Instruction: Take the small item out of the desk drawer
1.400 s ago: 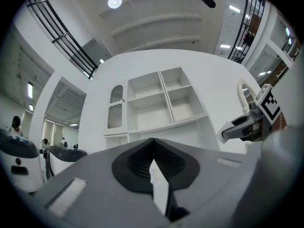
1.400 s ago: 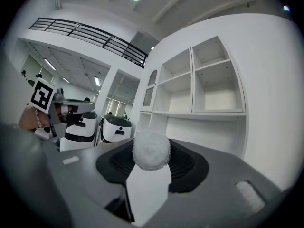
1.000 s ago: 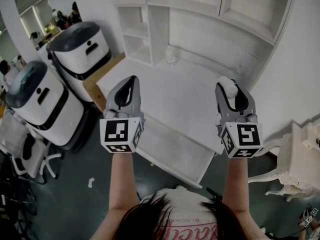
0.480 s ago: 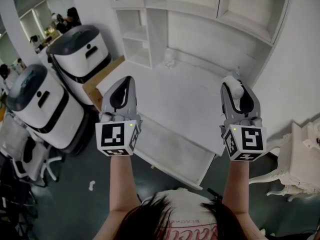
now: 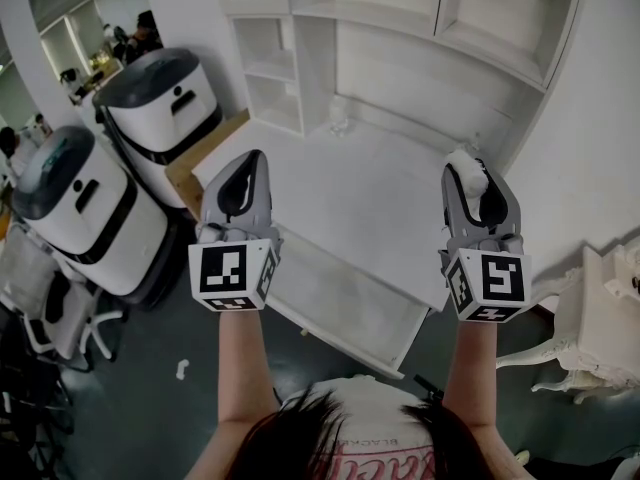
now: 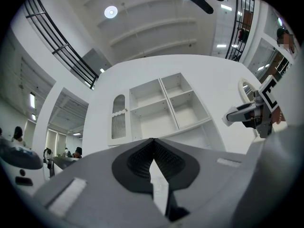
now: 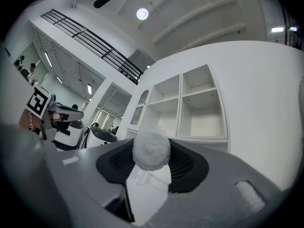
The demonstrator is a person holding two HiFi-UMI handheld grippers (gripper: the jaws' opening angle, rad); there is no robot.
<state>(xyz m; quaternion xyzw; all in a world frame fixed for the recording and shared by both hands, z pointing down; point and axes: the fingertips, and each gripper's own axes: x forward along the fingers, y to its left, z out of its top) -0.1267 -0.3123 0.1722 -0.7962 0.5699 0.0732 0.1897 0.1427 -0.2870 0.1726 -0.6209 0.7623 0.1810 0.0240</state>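
My right gripper [image 5: 467,171] is shut on a small white fluffy ball [image 5: 461,166], held up above the right side of the white desk [image 5: 350,183]. In the right gripper view the ball [image 7: 151,148] sits between the dark pads [image 7: 187,167] at the jaw tips. My left gripper [image 5: 243,176] is raised over the desk's left edge, shut, with nothing in it; its fingertips [image 6: 153,144] meet in the left gripper view. The desk drawer [image 5: 340,330] stands pulled open below both grippers, its inside bare as far as I can see.
A white shelf hutch [image 5: 400,28] rises at the back of the desk, with a small clear object [image 5: 338,118] in front of it. Two white-and-black machines [image 5: 165,98] [image 5: 75,203] stand left of the desk. A white ornate stool [image 5: 600,323] is at the right.
Both grippers drifted a little: the left down and leftward, the right slightly rightward, the ball still gripped. In the last half second hardly anything moved.
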